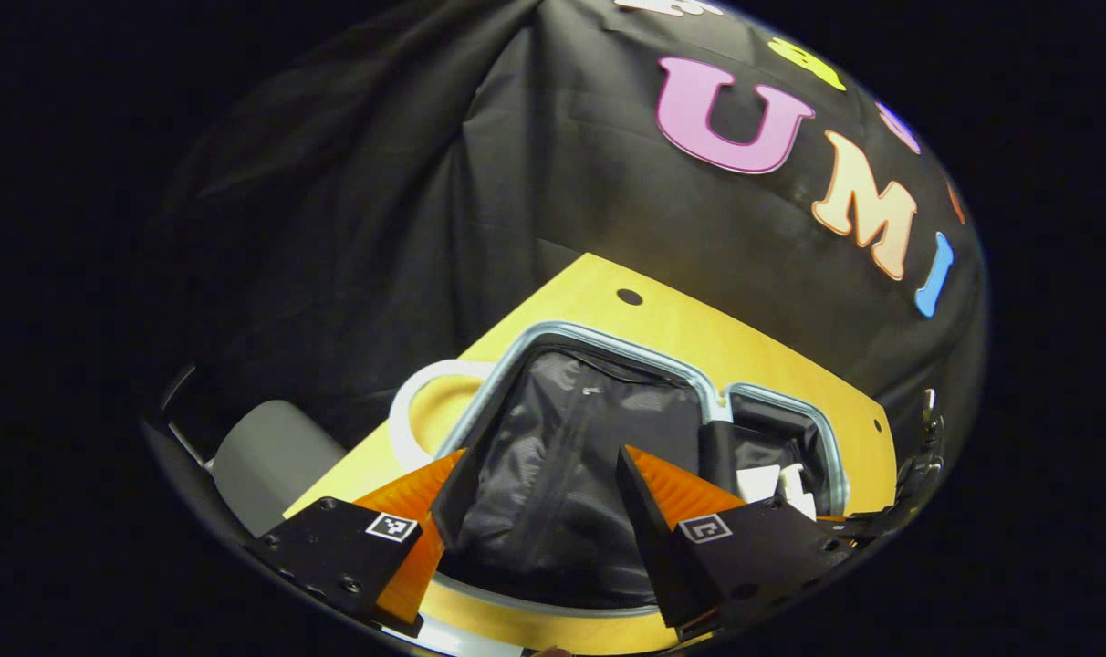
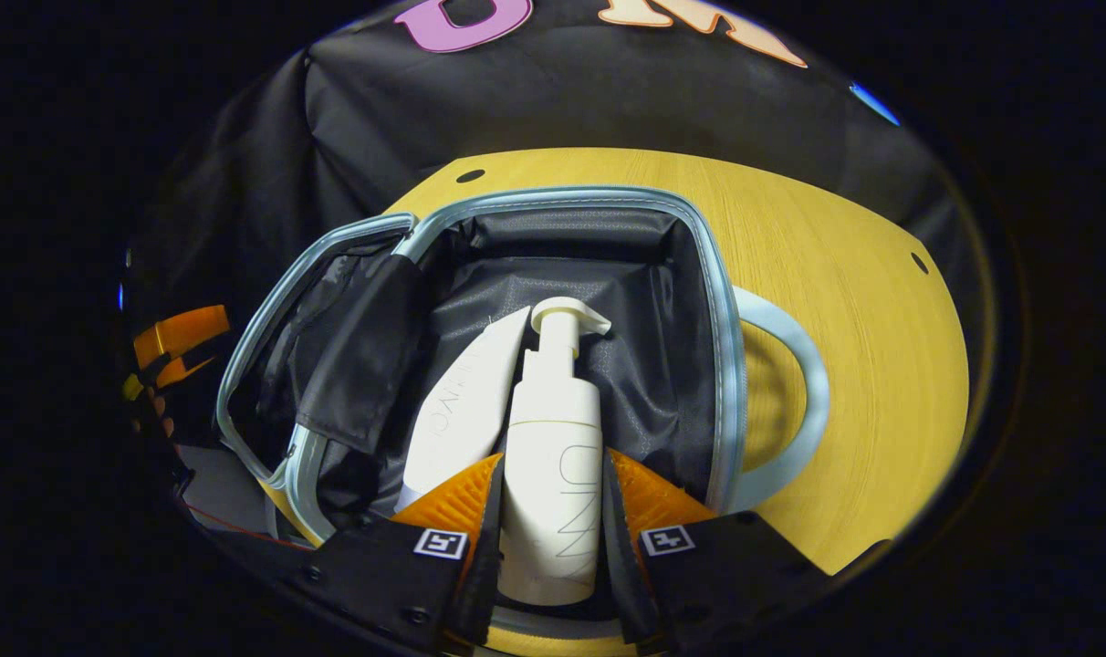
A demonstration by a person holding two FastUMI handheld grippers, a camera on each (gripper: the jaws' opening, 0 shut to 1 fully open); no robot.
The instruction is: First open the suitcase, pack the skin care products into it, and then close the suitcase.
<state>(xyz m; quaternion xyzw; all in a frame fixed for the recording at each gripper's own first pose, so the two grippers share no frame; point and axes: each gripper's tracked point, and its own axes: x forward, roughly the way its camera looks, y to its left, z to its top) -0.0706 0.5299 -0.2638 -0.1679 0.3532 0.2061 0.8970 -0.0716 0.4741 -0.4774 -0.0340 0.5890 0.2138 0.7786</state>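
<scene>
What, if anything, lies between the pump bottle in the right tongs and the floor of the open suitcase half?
Nothing visible blocks it. The right tongs grip the pump bottle over the suitcase lining; a white tube lies alongside, not underneath.

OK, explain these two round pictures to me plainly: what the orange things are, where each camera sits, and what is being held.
Each picture comes from a camera riding on a hand-held gripper that a person carries. The orange wedges at the bottom are its two fingers.

In the right gripper view, the right hand-held gripper grips a white pump bottle over the open suitcase, beside a white tube lying inside.

In the left gripper view, the left hand-held gripper is open and empty above the suitcase's other half. The suitcase lies on a yellow wooden table.
</scene>
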